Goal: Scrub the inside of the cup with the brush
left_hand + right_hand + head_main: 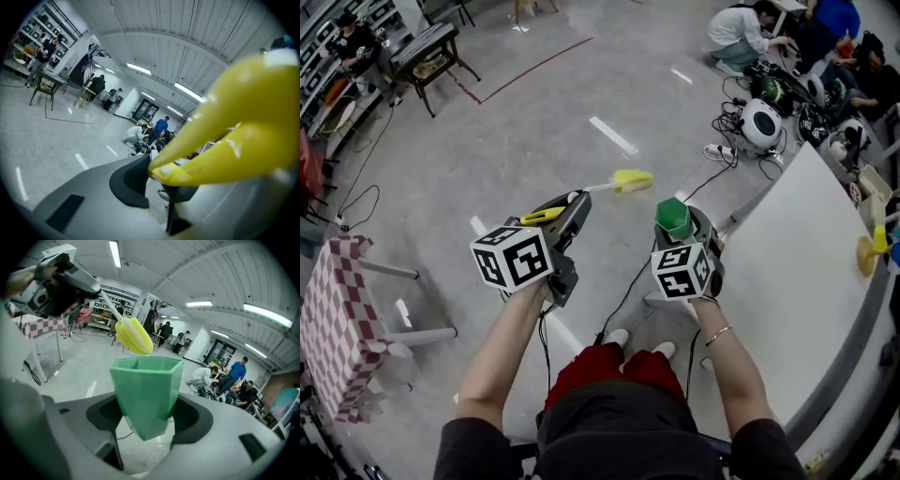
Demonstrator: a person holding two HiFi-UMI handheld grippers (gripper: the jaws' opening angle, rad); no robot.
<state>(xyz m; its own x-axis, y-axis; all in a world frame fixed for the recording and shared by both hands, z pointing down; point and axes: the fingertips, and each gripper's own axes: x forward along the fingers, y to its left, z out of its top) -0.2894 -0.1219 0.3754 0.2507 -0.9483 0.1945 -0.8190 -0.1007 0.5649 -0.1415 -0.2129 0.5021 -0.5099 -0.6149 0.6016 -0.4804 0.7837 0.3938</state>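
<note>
The left gripper is shut on the yellow handle of the brush, which is clamped between the two grey jaws near its end. The right gripper is shut on the cup, a green faceted cup gripped by its lower part with its open mouth turned away from the camera. Both are held in the air side by side at the middle of the head view, well above the floor.

In the head view the brush's thin white shaft is seen running up and to the right from the left gripper. Its yellow head lies up and to the left of the cup, near it but apart. In the right gripper view the head is seen just above the cup's far rim, outside the mouth.

The floor is grey and glossy, and reflections of strip lights are seen on it. A white table fills the right side of the head view. A table under a red-and-white checked cloth stands at the lower left. A red line is marked on the floor near the top, and a dark table stands at the upper left. At the upper right, people are crouched among cables and round white devices. A ribbed ceiling with strip lights is seen in both gripper views.
</note>
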